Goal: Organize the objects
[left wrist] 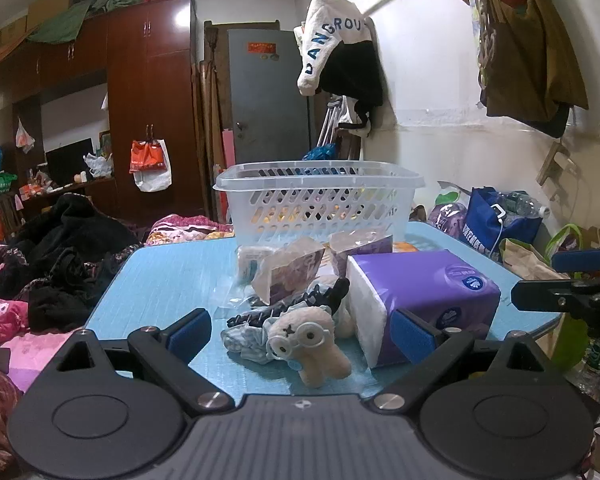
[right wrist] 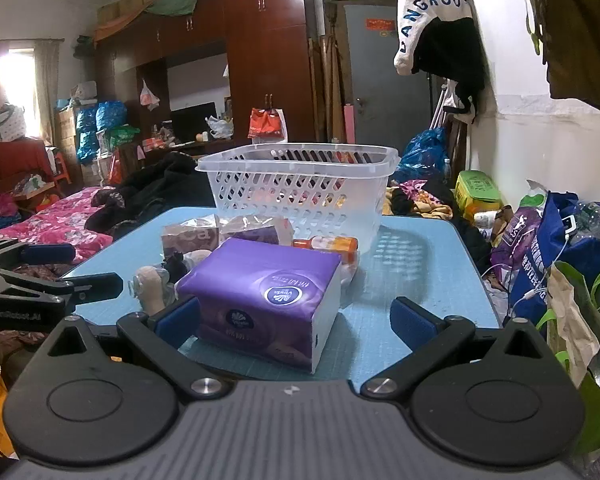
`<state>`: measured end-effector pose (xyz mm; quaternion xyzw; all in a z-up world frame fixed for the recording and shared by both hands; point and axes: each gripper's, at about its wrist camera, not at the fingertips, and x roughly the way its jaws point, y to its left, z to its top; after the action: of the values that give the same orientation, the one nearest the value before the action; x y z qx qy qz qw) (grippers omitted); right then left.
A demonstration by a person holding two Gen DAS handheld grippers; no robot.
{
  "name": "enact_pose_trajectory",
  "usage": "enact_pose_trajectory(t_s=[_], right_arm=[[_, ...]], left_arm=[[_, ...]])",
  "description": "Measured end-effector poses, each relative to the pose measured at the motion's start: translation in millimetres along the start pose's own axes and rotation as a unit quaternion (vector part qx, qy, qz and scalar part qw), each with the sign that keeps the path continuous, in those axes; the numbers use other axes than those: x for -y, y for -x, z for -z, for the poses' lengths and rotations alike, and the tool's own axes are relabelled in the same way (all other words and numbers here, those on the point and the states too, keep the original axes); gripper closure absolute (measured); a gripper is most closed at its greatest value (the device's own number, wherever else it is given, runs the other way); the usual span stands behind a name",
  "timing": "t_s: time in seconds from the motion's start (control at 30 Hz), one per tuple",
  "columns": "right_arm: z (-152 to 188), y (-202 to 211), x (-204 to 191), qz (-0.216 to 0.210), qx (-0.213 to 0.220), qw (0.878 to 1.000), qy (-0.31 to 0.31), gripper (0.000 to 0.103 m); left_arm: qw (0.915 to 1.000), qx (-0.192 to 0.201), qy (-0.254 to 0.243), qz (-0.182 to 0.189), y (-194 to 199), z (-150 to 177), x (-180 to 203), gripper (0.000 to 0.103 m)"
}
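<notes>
**Both grippers wide, clutter still outside the basket**

Nearest in the left wrist view, the left hand-held gripper (left wrist: 302,334) stands wide with nothing between its pads; a small plush toy (left wrist: 318,344) and a dark hair claw (left wrist: 296,306) lie just ahead of it at lower centre. In the right wrist view, the right hand-held gripper (right wrist: 294,320) is equally wide and empty, its pads flanking the near end of the purple tissue pack (right wrist: 266,294) without pressing on it. That framing suggests the pack is the likely first pick.

Behind these, at mid-frame on the blue desk (right wrist: 420,280), sit small clear-wrapped packets (left wrist: 290,276) and an orange-capped bottle (right wrist: 326,244) lying on its side.

Farthest, at the desk's back edge, stands the white slotted basket (right wrist: 296,184), upright and open-topped, probably the intended destination. Coloured patches show through its slots, but whether they lie inside or behind it cannot be told.
</notes>
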<state>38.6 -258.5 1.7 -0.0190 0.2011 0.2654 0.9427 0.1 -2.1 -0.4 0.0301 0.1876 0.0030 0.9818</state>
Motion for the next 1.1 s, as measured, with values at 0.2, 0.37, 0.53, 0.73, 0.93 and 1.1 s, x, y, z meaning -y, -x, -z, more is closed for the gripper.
enact_pose_trajectory(t_s=[0.2,0.37,0.53,0.73,0.93,1.1], right_arm=[[0.7,-0.8,-1.7,-0.001,-0.002,1.000,0.004,0.000],[1.1,-0.8,-2.1,-0.005,-0.003,1.000,0.001,0.000],[1.1,-2.0,-0.6,-0.010,-0.006,1.000,-0.003,0.000],[2.2,-2.7,1.3,-0.010,-0.007,1.000,0.000,0.000],[2.8,-3.5,1.9,-0.010,-0.008,1.000,0.000,0.000],[2.9,-3.9,1.9,-0.012,-0.008,1.000,0.001,0.000]], left_arm=[[1.0000,0.000,-0.002,0.002,0.1,0.2,1.0,0.005],[0.9999,-0.003,-0.008,0.009,-2.2,2.1,4.5,0.005],[0.9998,-0.007,-0.010,0.013,-3.9,2.7,5.5,0.005],[0.9998,-0.007,-0.010,0.013,-3.6,2.8,5.9,0.005],[0.9998,-0.008,-0.011,0.013,-3.5,2.7,5.8,0.005],[0.9998,-0.009,-0.011,0.014,-3.8,3.1,6.1,0.005]])
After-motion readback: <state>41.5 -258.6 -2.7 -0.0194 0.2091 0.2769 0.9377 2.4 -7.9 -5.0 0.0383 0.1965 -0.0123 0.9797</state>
